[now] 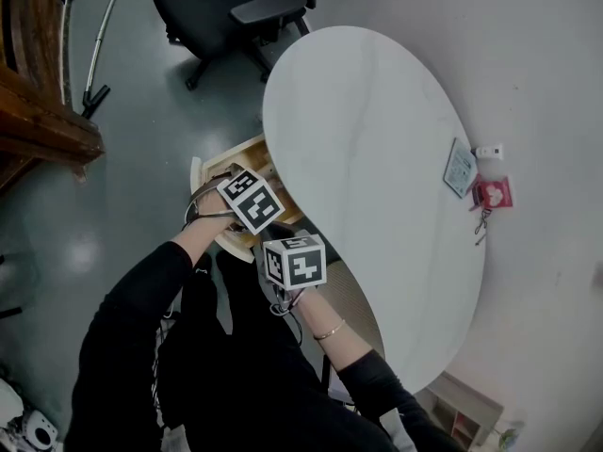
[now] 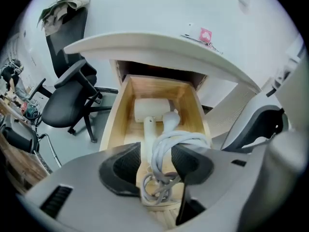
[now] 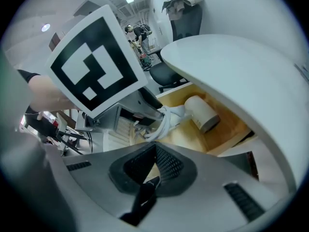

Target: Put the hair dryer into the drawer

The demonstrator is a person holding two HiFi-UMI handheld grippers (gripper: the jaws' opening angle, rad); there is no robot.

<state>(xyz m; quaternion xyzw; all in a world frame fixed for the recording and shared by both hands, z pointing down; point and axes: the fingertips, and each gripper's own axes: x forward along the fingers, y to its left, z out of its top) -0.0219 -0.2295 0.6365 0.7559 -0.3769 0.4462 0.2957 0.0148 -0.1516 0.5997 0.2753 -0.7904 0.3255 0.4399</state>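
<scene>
The wooden drawer (image 1: 224, 165) stands pulled out from under the white oval table (image 1: 377, 158). Inside the drawer (image 2: 112, 124) lies the white hair dryer (image 2: 151, 109), barrel toward the back, handle toward me. Its grey-white cord (image 2: 170, 146) is bundled at the drawer's front. My left gripper (image 2: 154, 161) hangs open above that cord, which shows in the gap between the pads without being pinched. My right gripper (image 3: 154, 151) is shut with nothing in it, just behind the left gripper's marker cube (image 3: 91, 69). The hair dryer (image 3: 203, 112) also shows in the right gripper view.
A black office chair (image 1: 226, 8) stands beyond the drawer, on the left in the left gripper view (image 2: 67, 100). A pink card with keys (image 1: 492, 194) and a small card (image 1: 460, 168) lie at the table's far edge. Dark wooden furniture (image 1: 38, 111) is at the left.
</scene>
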